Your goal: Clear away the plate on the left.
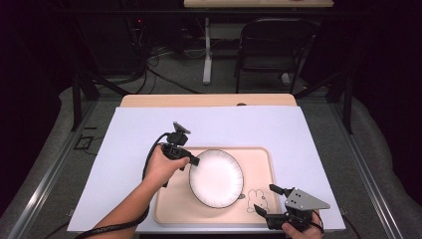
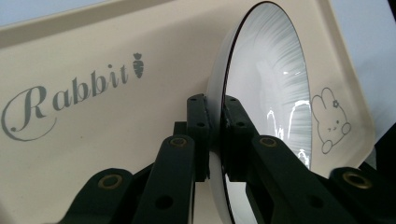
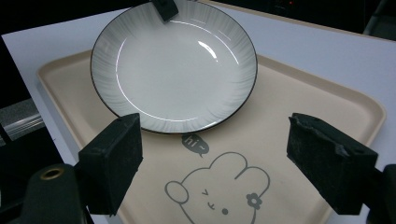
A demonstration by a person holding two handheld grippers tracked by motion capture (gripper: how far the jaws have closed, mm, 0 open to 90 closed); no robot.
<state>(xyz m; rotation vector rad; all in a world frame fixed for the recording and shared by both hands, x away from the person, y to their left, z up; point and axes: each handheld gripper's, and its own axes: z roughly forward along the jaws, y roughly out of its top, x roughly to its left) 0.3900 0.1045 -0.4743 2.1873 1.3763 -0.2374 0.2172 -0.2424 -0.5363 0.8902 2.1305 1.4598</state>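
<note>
A round white plate (image 1: 216, 178) with a thin dark rim and fine grey streaks fanning in from its edge sits on a smooth, cream-coloured tray (image 1: 259, 164) with rounded corners and a raised lip. The glazed centre of the plate catches bright highlights in the right gripper view. The left gripper (image 1: 191, 160) pinches the plate's left rim between its black jaws, one pad above and one below the edge. The right gripper (image 1: 268, 199), jaws spread wide apart, hovers near the tray's front right corner over a printed grey rabbit drawing (image 3: 217, 193); its blocky pads look like rough dark foam. The word "Rabbit" (image 2: 70, 100) in curly script marks the tray's bare floor. The tray lies on a pale white sheet (image 1: 149, 129) covering a wooden table (image 1: 209, 99). Beyond, a dim room holds a black folding chair (image 1: 273, 45) on a grey floor.
</note>
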